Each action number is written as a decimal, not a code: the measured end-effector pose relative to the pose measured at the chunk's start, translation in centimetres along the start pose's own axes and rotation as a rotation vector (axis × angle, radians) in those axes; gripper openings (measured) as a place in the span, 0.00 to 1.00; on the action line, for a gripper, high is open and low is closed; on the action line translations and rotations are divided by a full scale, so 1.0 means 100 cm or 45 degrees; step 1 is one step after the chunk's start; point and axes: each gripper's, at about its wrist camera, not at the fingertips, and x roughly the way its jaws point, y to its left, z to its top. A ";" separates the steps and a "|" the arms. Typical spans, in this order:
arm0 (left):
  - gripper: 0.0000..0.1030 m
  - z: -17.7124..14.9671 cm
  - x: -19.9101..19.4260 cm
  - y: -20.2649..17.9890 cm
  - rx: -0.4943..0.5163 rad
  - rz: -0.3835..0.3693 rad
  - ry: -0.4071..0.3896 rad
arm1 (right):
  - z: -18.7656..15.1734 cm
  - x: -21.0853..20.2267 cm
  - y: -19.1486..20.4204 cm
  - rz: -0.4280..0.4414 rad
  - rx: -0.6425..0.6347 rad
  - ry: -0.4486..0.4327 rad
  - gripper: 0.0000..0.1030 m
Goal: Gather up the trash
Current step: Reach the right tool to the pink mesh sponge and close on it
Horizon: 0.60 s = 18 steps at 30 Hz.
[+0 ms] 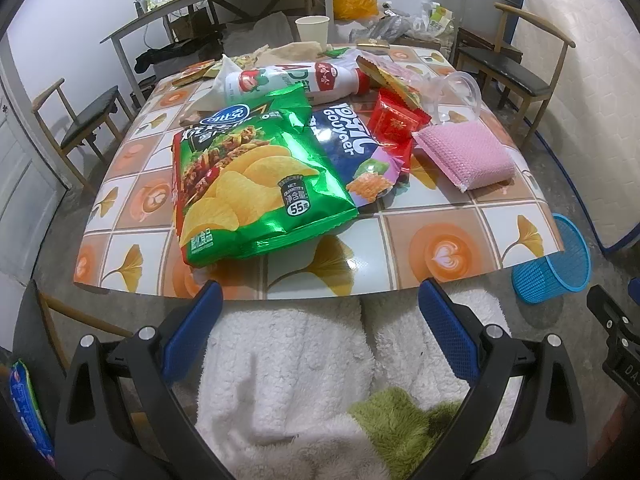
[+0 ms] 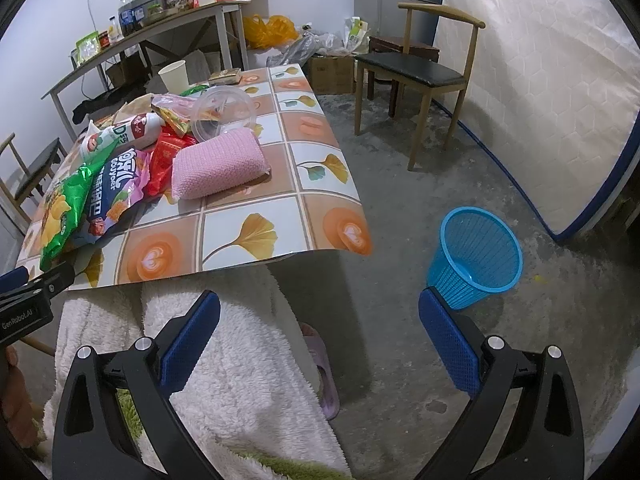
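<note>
Here the green chip bag [image 1: 256,176] lies flat near the table's [image 1: 440,236] front edge, long axis running toward the viewer, while both the left gripper [image 1: 320,320] and right gripper [image 2: 320,328] hover spread wide, empty.

Tablecloth [image 1: 400,236]: glossy, squares printed with ginkgo leaves and latte cups, front edge hanging free.
Near chair [image 2: 424,76]: wooden frame, black seat, standing on the concrete floor right of the table.
Left chair [image 1: 86,120]: same kind, beside the table's left edge.
Back table [image 2: 168,32]: long, against the wall, crowded with jars, bottles and packets.
Mattress [image 2: 540,92]: leaning upright at the right.
Yellow bags [image 2: 268,30]: on the floor by the far wall.
Slipper [image 2: 324,372]: pale purple, on the floor under the table edge.
</note>
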 end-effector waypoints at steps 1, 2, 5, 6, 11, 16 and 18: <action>0.92 0.001 0.000 -0.001 0.001 0.000 0.000 | 0.000 0.000 0.000 0.002 0.001 -0.002 0.94; 0.92 0.000 -0.001 -0.001 0.001 0.002 0.000 | 0.000 0.000 0.000 0.004 0.003 -0.004 0.94; 0.92 -0.002 -0.004 0.000 0.003 0.006 -0.005 | 0.000 -0.002 -0.001 0.011 0.009 -0.010 0.94; 0.92 -0.001 -0.005 -0.002 0.004 0.008 -0.006 | 0.001 -0.002 -0.001 0.015 0.011 -0.012 0.94; 0.92 0.002 -0.014 0.000 -0.007 0.027 -0.027 | 0.003 -0.007 0.000 0.047 0.021 -0.045 0.94; 0.92 0.011 -0.027 0.010 -0.028 0.071 -0.089 | 0.016 -0.019 0.004 0.074 0.035 -0.157 0.94; 0.92 0.018 -0.033 0.013 -0.022 0.088 -0.123 | 0.025 -0.027 0.007 0.075 0.033 -0.227 0.94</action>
